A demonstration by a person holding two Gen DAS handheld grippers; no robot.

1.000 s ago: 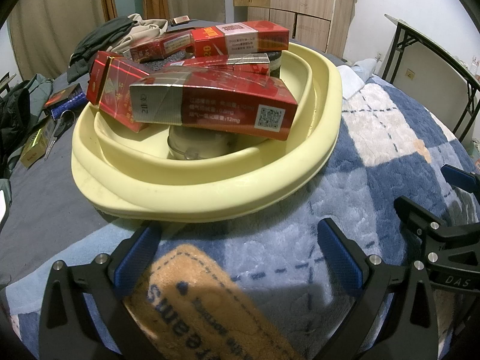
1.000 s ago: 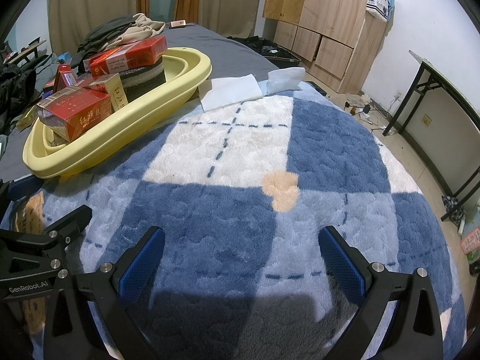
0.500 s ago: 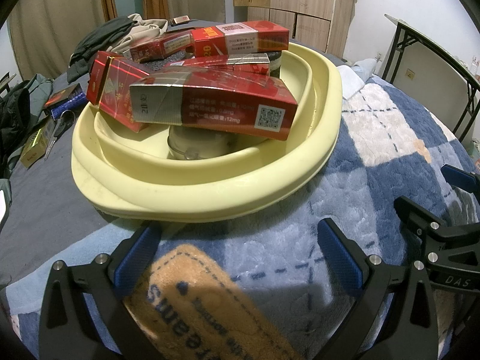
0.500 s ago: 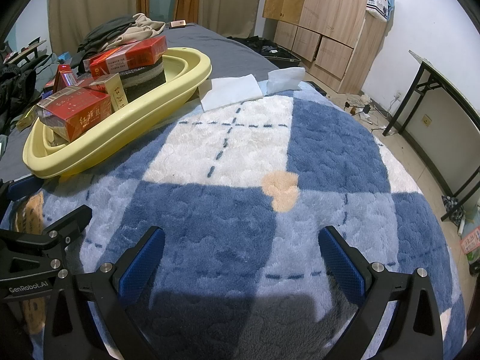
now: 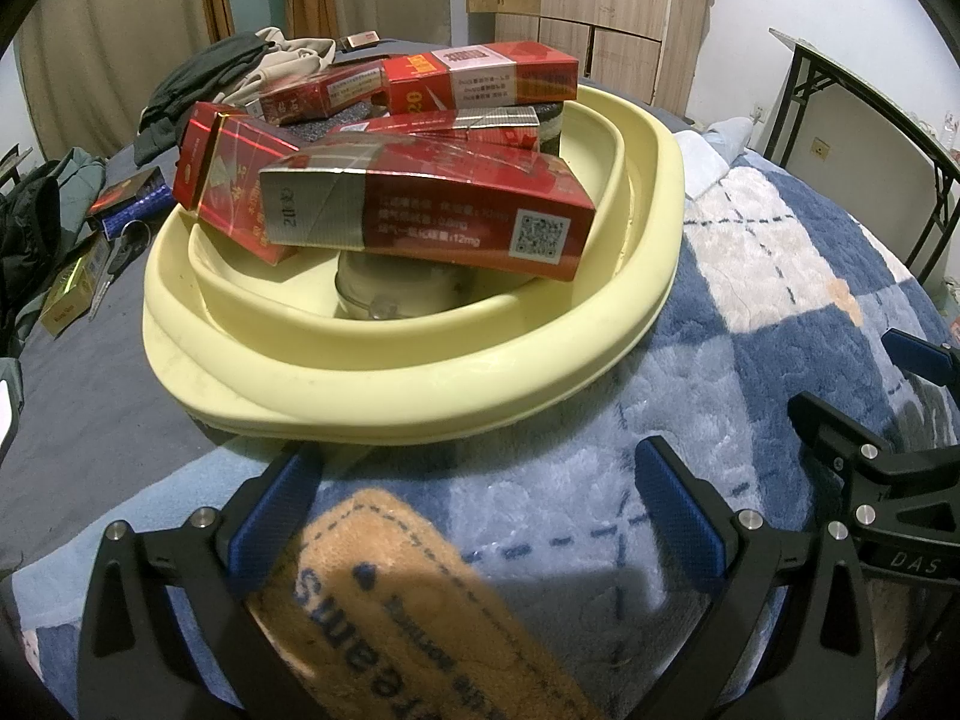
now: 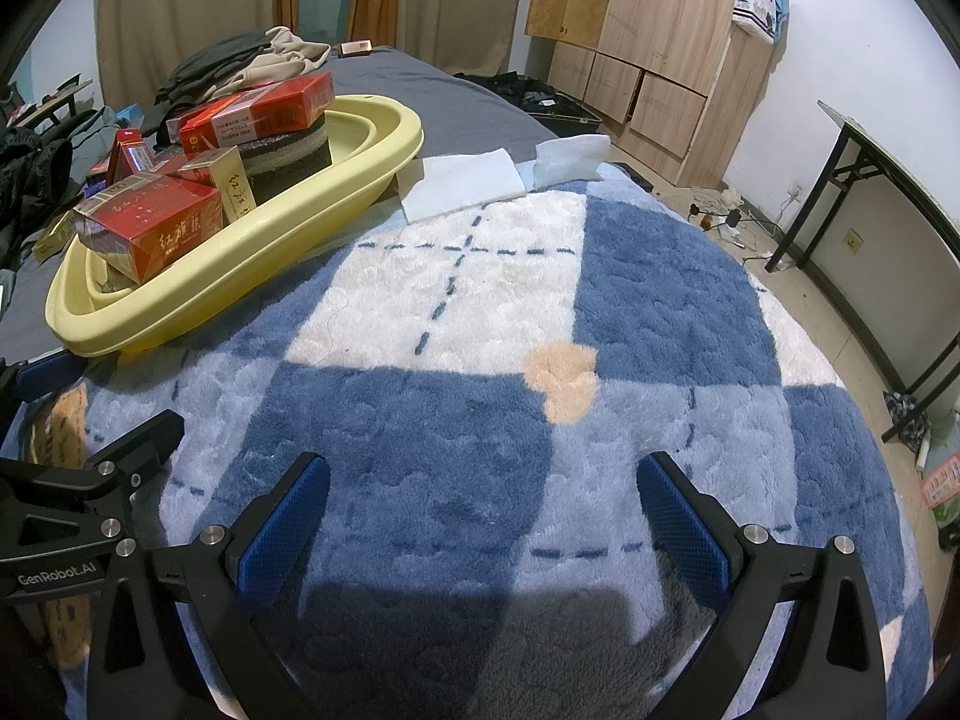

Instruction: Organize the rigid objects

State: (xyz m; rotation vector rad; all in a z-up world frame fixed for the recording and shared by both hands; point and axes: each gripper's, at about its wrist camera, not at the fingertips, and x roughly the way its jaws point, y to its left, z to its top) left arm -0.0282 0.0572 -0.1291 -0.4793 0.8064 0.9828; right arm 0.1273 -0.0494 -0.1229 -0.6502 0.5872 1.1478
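item: pale yellow basin (image 5: 420,384), oval, double-walled rim, resting on a plush checked blanket (image 6: 492,276) in blue, white and grey; seen at far left in the right wrist view (image 6: 252,240).
contents: several red cartons piled above rim height. nearest, a long red carton (image 5: 432,222) with a silver end and a qr code, lying tilted across the middle. left of it, a shorter red carton (image 5: 228,180) leaning at an angle. at the far side, another long red carton (image 5: 480,81) lying on top of a dark round foam-like block (image 6: 288,147). under the nearest carton, a pale round container (image 5: 396,294), mostly hidden.
left gripper (image 5: 474,510): near side of the basin, just short of its rim, jaws spread wide, nothing between the blue pads (image 5: 270,516); below it an orange patch with lettering (image 5: 408,618) on the blanket.
right gripper (image 6: 480,516): over bare blanket, well right of the basin, jaws spread wide, holding nothing.
surroundings: white folded cloth (image 6: 462,183) just beyond the basin's far right end; clothing heap (image 5: 234,72) far left; small boxes (image 5: 126,204) on grey bedding left of the basin; wooden wardrobe (image 6: 654,24) far right; black-legged table (image 6: 888,192) at right.
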